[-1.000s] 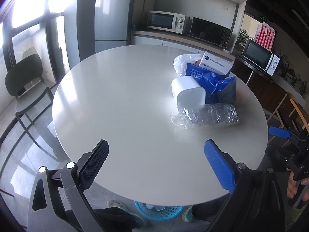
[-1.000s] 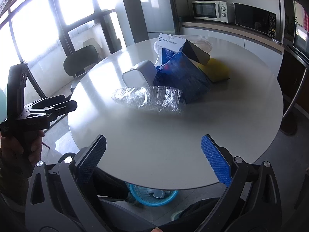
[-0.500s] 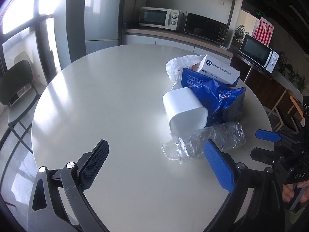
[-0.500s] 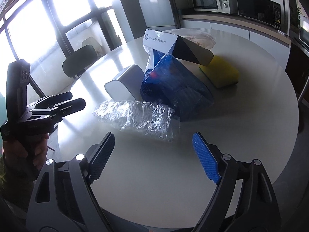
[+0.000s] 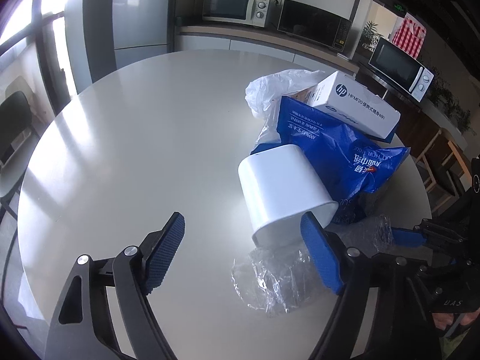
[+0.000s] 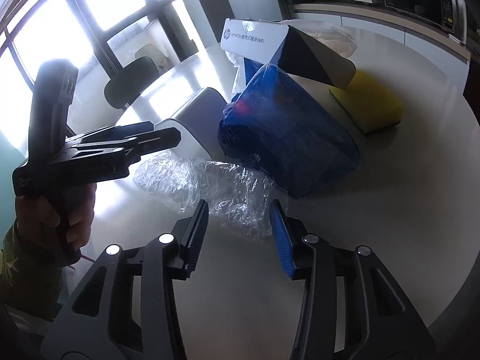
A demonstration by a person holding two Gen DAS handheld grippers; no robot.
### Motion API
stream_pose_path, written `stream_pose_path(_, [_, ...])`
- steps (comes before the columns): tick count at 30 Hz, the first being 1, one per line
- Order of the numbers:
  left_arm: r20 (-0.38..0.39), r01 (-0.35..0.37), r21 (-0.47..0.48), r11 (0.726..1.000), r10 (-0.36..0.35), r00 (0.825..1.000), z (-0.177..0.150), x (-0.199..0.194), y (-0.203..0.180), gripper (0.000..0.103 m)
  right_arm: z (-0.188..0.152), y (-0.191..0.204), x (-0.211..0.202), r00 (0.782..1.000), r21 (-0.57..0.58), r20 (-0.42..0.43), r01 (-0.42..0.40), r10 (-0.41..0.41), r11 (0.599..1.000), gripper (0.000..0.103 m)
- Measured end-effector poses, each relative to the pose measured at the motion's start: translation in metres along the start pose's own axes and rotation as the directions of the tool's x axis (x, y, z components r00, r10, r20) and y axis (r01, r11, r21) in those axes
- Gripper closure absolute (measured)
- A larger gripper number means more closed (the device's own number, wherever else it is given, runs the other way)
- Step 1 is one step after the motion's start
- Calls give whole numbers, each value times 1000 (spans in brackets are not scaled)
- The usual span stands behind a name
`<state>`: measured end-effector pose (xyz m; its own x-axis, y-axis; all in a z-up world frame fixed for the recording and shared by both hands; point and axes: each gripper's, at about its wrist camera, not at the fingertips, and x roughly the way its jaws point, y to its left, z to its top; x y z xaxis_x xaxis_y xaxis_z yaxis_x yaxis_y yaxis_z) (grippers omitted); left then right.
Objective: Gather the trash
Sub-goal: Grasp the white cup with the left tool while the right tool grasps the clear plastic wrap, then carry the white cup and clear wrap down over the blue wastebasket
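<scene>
**Right wrist view: tongs around the crinkly wrap**

The right gripper (image 6: 240, 234) is released, its jaws on both sides of the clear plastic wrap (image 6: 207, 186) on the round table (image 6: 405, 210). The left gripper (image 5: 243, 252) is released too. The white box (image 5: 357, 105) reads "HP MF20".

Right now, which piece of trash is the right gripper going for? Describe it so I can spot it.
On the round white table, look at the pile by the blue bag and the tipped white bin. The crumpled clear plastic wrap lies at the near edge, the only see-through item, partly between the right gripper jaws.
</scene>
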<state>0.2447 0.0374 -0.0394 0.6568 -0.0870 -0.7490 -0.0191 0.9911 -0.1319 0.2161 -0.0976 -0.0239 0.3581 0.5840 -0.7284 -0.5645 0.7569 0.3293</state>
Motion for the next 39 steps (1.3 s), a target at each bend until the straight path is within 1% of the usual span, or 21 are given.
stream_pose_path(1, [-3,1,-2,1000,-1,1000,1,3,0,32,-1,0,0,1000,4,0,-12,12,1000,70])
stream_pose_path(2, [-2,-2,-4,1000,2,1000,1,4,0,40,-2,1,0,1000,4,-2,-19,19,1000,72])
stream_pose_path(3, [-1,-9,-4,1000,9,1000,2,6,-1,55,-3,2,0,1000,0,-1,-21,21,1000,73])
stream_pose_path(4, [0,-19,-3,1000,19,1000,2,7,-1,61,-3,3,-1,1000,-6,1,-20,20,1000,76])
stream_pose_path(5, [-2,-22,-4,1000,22,1000,1,8,-2,70,-5,5,-1,1000,-14,3,-20,20,1000,85])
stream_pose_path(6, [-4,-17,-7,1000,17,1000,1,9,-2,81,-6,6,-2,1000,-20,3,-20,20,1000,85])
stream_pose_path(7, [-4,-10,-11,1000,10,1000,0,9,-1,87,-8,8,-2,1000,-28,4,-18,18,999,87])
stream_pose_path(8, [1,-7,-18,1000,7,1000,-1,8,-1,98,-11,10,-2,1000,-33,7,-14,14,999,89])
stream_pose_path(14, [50,0,-112,994,6,999,-7,-3,14,100,-19,13,-10,999,-17,33,-27,28,999,92])
stream_pose_path(23, [108,5,-203,979,17,994,-23,-38,36,100,-29,23,-34,997,-41,78,-24,27,999,94])
stream_pose_path(27, [129,14,-209,978,13,992,-34,-56,38,100,-32,31,-45,994,-52,104,-17,22,999,94])
stream_pose_path(33, [164,16,-204,979,18,986,-51,-89,37,100,-51,42,-73,988,-61,152,-13,22,998,94])
stream_pose_path(39, [185,2,-186,983,33,982,-65,-112,32,100,-65,44,-93,983,-57,184,-1,12,998,95])
